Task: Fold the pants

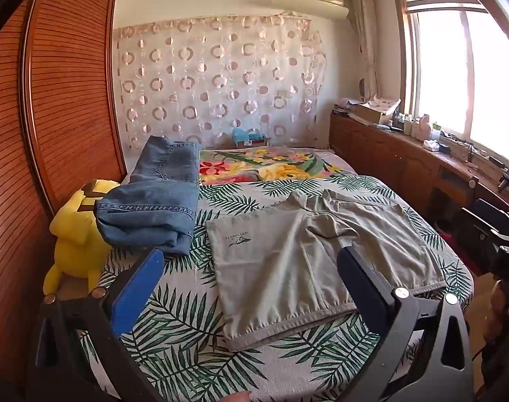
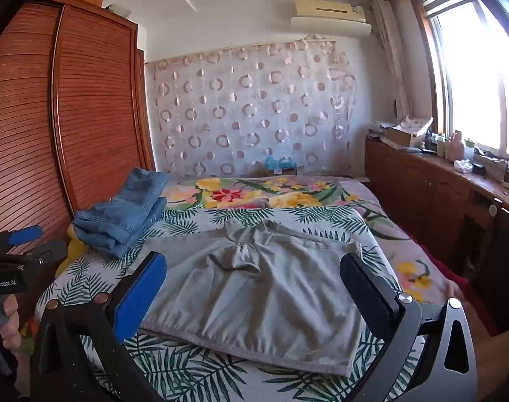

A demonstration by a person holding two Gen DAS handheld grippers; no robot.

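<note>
Grey pants (image 1: 308,261) (image 2: 254,288) lie spread flat on the leaf-print bedspread (image 1: 174,335) (image 2: 194,372), hem edges toward me and the bunched waist farther back. My left gripper (image 1: 251,261) hovers above the near left part of the pants, wide open with nothing between its fingers. My right gripper (image 2: 252,268) hangs above the near right part, also wide open and empty. In the right wrist view the left gripper (image 2: 16,244) and the hand holding it show at the left edge.
Folded blue jeans (image 1: 154,211) (image 2: 120,224) lie at the bed's left, beside a yellow plush toy (image 1: 76,238). A slatted wooden wardrobe (image 1: 60,100) stands left of the bed. A cluttered wooden cabinet (image 1: 405,154) runs under the window on the right.
</note>
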